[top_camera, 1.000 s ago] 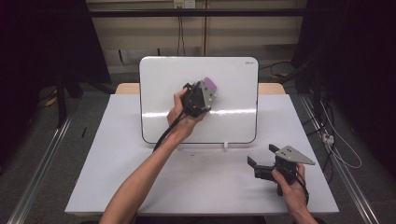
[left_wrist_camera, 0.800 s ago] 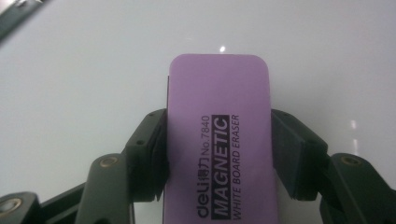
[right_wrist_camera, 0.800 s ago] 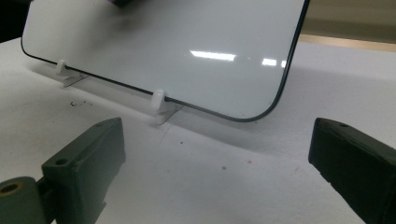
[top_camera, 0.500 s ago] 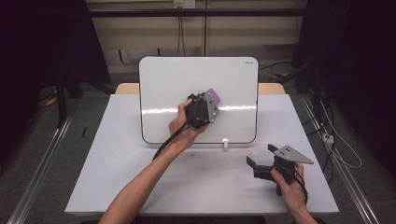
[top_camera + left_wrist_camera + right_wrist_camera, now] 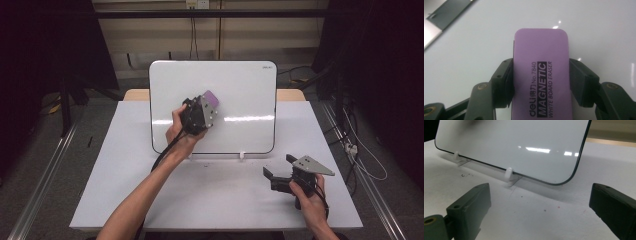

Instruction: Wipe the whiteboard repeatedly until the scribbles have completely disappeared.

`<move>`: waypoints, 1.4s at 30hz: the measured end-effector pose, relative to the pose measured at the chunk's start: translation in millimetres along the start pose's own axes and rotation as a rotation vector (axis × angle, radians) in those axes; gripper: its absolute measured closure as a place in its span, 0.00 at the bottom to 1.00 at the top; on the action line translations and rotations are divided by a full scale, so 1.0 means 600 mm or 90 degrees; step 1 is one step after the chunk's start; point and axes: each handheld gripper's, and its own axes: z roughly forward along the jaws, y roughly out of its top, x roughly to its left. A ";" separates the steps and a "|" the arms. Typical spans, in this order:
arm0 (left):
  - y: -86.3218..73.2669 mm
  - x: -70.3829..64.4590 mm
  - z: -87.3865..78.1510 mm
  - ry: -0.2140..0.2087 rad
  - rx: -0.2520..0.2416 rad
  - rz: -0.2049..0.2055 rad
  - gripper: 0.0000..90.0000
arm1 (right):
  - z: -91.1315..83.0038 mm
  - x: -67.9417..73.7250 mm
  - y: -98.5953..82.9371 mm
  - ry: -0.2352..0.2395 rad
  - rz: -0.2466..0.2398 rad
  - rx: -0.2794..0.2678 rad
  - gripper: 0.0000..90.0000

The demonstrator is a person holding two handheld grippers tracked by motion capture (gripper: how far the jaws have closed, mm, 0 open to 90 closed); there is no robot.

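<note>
I see the whiteboard [image 5: 240, 100] propped upright on the white table [image 5: 125, 190]. My left gripper [image 5: 200, 114] clamps the purple eraser [image 5: 541, 72] by its long sides, against the board's face. It seems light, rigid plastic, slightly slick; gripping mid-body suits it. My right gripper [image 5: 280, 172] rests wide open, holding nothing.

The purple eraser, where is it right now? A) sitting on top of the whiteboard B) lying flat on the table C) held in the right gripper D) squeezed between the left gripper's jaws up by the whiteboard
D: the purple eraser sits clamped between the two black jaws of the left gripper, held up in front of the whiteboard, while the right gripper rests open down on the table.
</note>
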 end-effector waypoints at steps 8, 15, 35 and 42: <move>-0.013 -0.042 -0.008 -0.065 -0.006 0.020 0.46 | 0.001 -0.001 -0.001 0.001 0.003 0.003 0.04; -0.021 0.070 -0.010 0.021 0.010 -0.043 0.46 | 0.002 -0.003 -0.002 0.001 0.005 0.004 0.04; -0.064 -0.067 -0.037 -0.065 -0.005 0.035 0.46 | 0.003 0.001 -0.002 0.007 0.001 0.004 0.04; -0.065 -0.009 -0.034 -0.040 -0.006 -0.016 0.46 | 0.001 0.000 -0.003 0.005 0.001 0.003 0.04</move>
